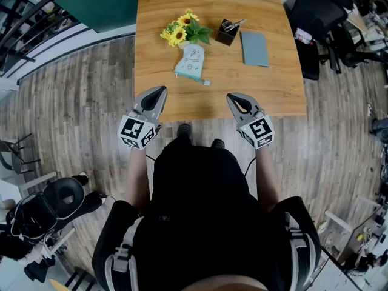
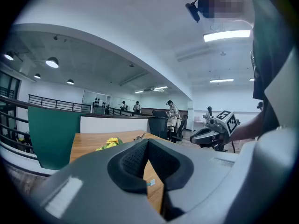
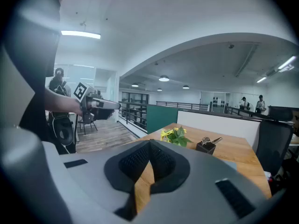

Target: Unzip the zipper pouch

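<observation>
The zipper pouch (image 1: 191, 62), pale with a teal edge, lies flat on the wooden table (image 1: 163, 17) just in front of the sunflowers. My left gripper (image 1: 156, 94) hovers at the table's near edge, left of the pouch and well short of it, its jaws shut on nothing. My right gripper (image 1: 235, 100) hangs at the near edge to the right, also shut and empty. In the left gripper view the left gripper (image 2: 148, 142) has its jaw tips together, with the right gripper (image 2: 216, 129) off to the side. The right gripper view shows the right gripper (image 3: 150, 143) closed too, and the pouch is hidden there.
A bunch of sunflowers (image 1: 184, 29) lies behind the pouch, a dark pen holder (image 1: 228, 33) beside it, and a grey-blue notebook (image 1: 254, 48) at the right. Office chairs (image 1: 324, 23) stand past the table's right side. A black floor machine (image 1: 57, 202) sits at lower left.
</observation>
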`<state>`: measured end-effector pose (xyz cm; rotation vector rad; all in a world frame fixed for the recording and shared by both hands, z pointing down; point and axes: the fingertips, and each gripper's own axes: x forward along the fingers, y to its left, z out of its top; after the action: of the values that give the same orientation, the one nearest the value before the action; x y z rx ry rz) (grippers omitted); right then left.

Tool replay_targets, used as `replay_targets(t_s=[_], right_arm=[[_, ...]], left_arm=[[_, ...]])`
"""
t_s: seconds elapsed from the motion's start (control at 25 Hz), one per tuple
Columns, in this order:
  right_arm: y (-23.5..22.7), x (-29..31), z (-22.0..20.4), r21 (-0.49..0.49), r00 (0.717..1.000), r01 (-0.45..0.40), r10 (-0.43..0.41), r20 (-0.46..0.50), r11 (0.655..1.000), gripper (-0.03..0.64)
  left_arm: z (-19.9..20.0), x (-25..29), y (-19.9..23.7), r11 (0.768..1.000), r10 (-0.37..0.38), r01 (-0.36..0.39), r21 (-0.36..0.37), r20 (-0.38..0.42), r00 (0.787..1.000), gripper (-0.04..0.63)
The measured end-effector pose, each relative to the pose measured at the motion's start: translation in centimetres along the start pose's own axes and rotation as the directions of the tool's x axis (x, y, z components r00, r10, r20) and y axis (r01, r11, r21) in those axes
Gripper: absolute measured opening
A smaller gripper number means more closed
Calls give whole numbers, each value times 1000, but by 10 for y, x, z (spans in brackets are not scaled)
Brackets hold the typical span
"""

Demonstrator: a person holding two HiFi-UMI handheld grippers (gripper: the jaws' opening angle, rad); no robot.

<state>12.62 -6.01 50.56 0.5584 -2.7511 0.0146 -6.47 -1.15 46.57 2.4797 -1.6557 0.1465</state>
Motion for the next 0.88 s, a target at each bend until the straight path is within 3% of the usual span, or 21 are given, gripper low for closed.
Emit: replay_targets(t_s=[0.24, 0.6, 0.88], right_arm=[[-3, 3, -5, 11, 1000, 16, -16, -8, 1000, 0], [-12, 2, 0, 100, 997, 39, -45, 56, 994, 2], [-11, 6, -1, 93, 998, 42, -47, 47, 995, 19]], left_arm=[[-5, 8, -1, 1000, -27, 27, 0, -14, 1000, -6], [-8, 17, 0, 999, -41, 41, 10, -21, 999, -5], [-9, 17, 0, 998, -60, 60, 1, -16, 998, -5]])
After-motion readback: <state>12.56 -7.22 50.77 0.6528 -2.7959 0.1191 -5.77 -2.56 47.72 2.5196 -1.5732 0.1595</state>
